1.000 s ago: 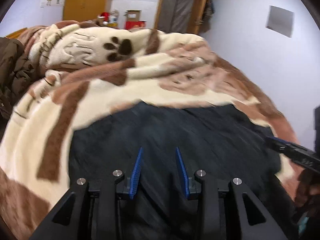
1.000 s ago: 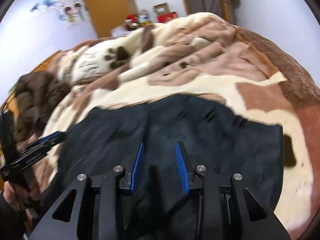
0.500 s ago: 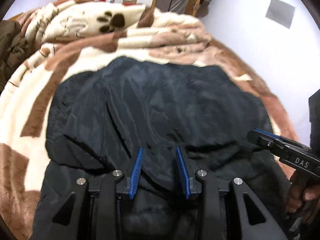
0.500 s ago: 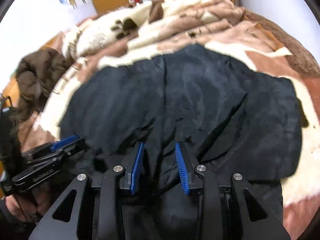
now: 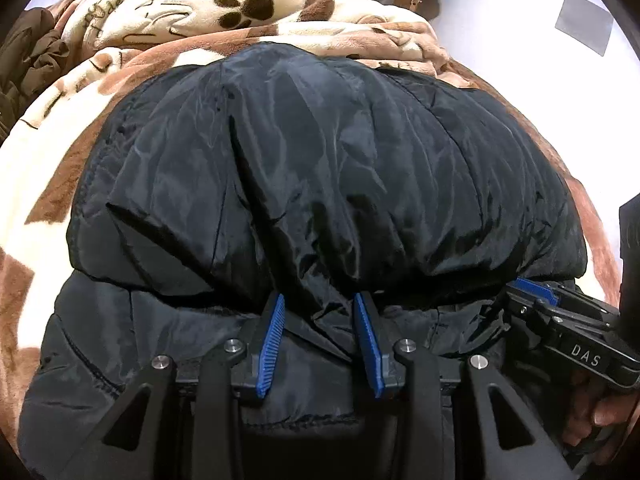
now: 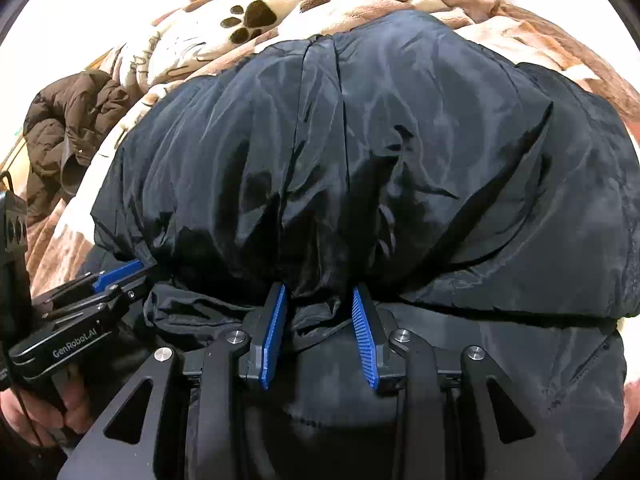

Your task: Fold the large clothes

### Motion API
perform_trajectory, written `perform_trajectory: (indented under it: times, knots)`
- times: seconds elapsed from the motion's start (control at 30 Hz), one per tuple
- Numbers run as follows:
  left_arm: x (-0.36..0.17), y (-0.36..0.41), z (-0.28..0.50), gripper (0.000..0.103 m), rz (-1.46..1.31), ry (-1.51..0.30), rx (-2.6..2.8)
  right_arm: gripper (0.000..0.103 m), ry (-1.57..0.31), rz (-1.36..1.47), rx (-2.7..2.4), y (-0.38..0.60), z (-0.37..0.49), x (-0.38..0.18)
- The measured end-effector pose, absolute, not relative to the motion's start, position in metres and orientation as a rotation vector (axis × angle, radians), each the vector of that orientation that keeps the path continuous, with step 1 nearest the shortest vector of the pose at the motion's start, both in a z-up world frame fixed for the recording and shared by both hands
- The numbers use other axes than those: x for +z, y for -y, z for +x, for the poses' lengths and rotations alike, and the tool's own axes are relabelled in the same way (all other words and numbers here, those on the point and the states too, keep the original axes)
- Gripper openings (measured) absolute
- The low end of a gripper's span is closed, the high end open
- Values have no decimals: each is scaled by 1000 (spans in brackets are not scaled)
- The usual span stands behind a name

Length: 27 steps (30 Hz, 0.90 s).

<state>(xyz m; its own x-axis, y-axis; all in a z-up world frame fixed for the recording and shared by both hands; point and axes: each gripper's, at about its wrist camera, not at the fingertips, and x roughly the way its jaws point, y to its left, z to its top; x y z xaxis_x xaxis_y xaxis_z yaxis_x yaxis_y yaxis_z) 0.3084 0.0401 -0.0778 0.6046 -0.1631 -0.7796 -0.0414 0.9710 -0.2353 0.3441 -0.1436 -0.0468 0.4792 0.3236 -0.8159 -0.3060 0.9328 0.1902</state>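
Observation:
A black padded jacket [image 5: 340,152] lies on the bed, its upper part doubled over toward me onto the lower part [image 6: 520,380]. My left gripper [image 5: 320,300] has a bunched fold of the jacket's edge between its blue pads, and its jaws are opening slightly. My right gripper [image 6: 320,292] is shut on another pinch of the same folded edge. In the left wrist view the right gripper [image 5: 532,288] sits at the jacket's right end. In the right wrist view the left gripper [image 6: 120,270] sits at its left end.
A cream and brown paw-print blanket [image 5: 48,152] covers the bed under the jacket. A brown puffy coat [image 6: 68,128] lies heaped at the left. A white wall [image 5: 520,20] runs along the right side. A hand [image 5: 600,420] holds each gripper's handle.
Both grippers have come down toward the bed with the jacket's edge. The folded-over part has settled onto the lower part, and the jacket now fills both views.

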Motion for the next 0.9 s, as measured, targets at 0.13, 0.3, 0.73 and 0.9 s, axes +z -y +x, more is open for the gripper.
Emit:
perform_trajectory:
  times: [0.13, 0.3, 0.73, 0.9]
  knots:
    - [-71, -36, 309, 39, -230, -926, -55, 33, -1008, 36, 392, 146, 344, -44]
    - [-46, -34, 282, 39, -218, -899, -48, 36, -967, 47, 375, 157, 316, -12]
    - [0, -43, 147, 39, -172, -836, 5, 41, -879, 37, 311, 214, 182, 47]
    - [3, -45, 104, 42, -180, -845, 19, 53, -883, 36, 297, 224, 142, 47]
